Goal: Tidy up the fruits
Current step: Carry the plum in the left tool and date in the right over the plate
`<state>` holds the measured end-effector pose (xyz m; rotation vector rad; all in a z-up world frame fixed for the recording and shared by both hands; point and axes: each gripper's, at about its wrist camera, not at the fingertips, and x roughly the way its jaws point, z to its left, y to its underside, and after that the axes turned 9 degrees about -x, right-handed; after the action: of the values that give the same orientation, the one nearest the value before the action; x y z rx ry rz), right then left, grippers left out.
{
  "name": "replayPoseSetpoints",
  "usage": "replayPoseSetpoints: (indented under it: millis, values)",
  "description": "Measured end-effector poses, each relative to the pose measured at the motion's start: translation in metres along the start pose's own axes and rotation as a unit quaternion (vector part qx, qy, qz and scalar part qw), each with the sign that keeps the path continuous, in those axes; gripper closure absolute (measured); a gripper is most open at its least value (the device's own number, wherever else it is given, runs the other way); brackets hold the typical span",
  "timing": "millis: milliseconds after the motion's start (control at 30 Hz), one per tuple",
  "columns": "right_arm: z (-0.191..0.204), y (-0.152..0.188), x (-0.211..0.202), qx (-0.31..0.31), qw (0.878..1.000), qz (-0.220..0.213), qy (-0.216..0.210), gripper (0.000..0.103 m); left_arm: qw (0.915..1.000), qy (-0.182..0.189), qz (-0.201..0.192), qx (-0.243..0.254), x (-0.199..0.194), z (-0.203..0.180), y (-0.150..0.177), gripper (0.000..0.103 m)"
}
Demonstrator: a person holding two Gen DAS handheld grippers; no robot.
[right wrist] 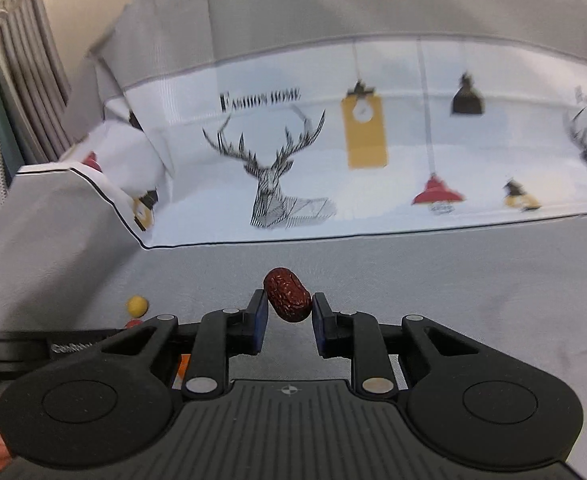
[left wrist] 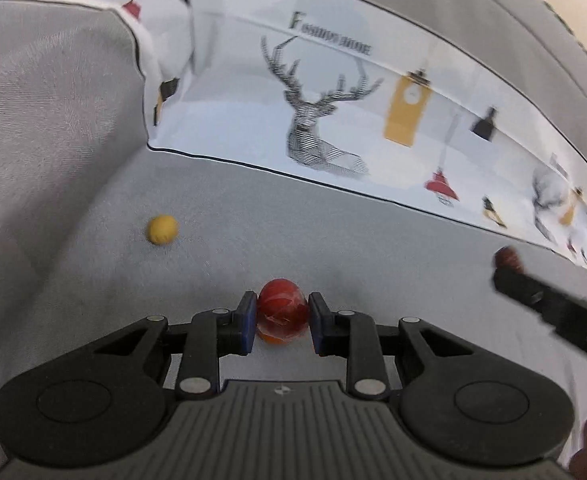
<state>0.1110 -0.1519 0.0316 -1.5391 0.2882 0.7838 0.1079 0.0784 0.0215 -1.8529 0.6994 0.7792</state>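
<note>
Two grippers, each clamped on fruit above the sofa seat (left wrist: 333, 220): left gripper (left wrist: 281, 316) pinches a red fruit (left wrist: 281, 306); right gripper (right wrist: 289, 312) pinches a wrinkled date (right wrist: 287, 294) near its end, so it may pivot out.

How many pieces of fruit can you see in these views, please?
3. A red fruit sits between the left gripper fingers, a dark red date is in the right gripper, and a yellow fruit lies loose on the grey sofa seat. Others may be hidden.
</note>
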Motion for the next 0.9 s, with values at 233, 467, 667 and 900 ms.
replayPoseSetpoints:
  millis: [233, 467, 667, 900]
  values:
    - [-0.03, 0.033, -0.078, 0.041, 0.999, -0.018, 0.032, 0.078, 0.9986, 0.034, -0.005, 0.039, -0.04, -0.021, 0.045, 0.073]
    - [-0.063, 0.061, -0.093, 0.06, 0.994, 0.001, 0.087, 0.078, 0.995, 0.045, 0.012, 0.088, -0.043, -0.038, 0.071, 0.073]
    - [-0.077, 0.067, -0.084, 0.061, 0.993, 0.023, 0.094, 0.078, 0.9936, 0.052, 0.021, 0.098, -0.032, -0.045, 0.071, 0.073]
    - [-0.075, 0.062, -0.076, 0.044, 0.994, 0.025, 0.094, 0.078, 0.9916, 0.057, 0.022, 0.114, -0.026, -0.054, 0.074, 0.073]
